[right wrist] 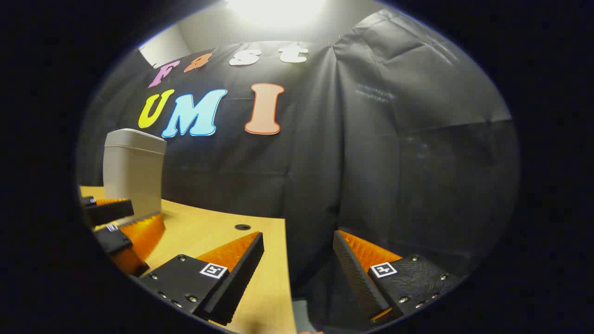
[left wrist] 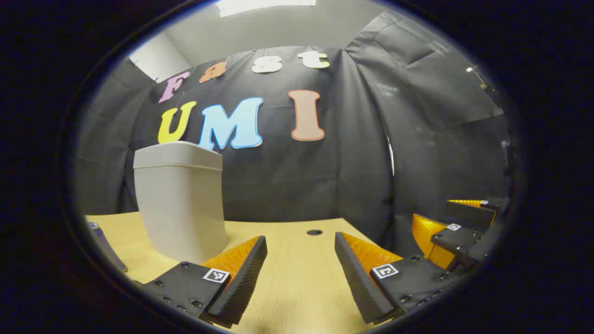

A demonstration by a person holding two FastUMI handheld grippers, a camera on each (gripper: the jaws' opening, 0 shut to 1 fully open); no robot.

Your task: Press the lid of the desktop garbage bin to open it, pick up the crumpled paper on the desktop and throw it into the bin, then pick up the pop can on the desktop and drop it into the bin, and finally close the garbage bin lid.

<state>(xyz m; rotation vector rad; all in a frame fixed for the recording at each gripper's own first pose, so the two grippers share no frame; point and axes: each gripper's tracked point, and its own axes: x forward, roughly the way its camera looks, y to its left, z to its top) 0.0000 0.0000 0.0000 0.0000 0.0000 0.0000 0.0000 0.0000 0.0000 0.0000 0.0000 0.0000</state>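
Bin: the tall, pale grey plastic desktop garbage bin (left wrist: 180, 199) stood upright on the light wooden desktop (left wrist: 297, 273), lid (left wrist: 178, 155) seated flat and closed.
Left gripper (left wrist: 300, 273): released, fingers spread over bare wood just right of the bin; probably poised low before rising to press the lid.
Right gripper (right wrist: 298, 271): released too, held at the desk's right edge, likely kept clear.
Metal cylinder (left wrist: 104, 243): lay at the far left; possibly the can, I could not tell.

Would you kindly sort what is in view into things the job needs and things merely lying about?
Job:
garbage bin, lid shut
pop can, lying at the desk's edge
left gripper, open
right gripper, open

Lying about:
desk
round desk hole
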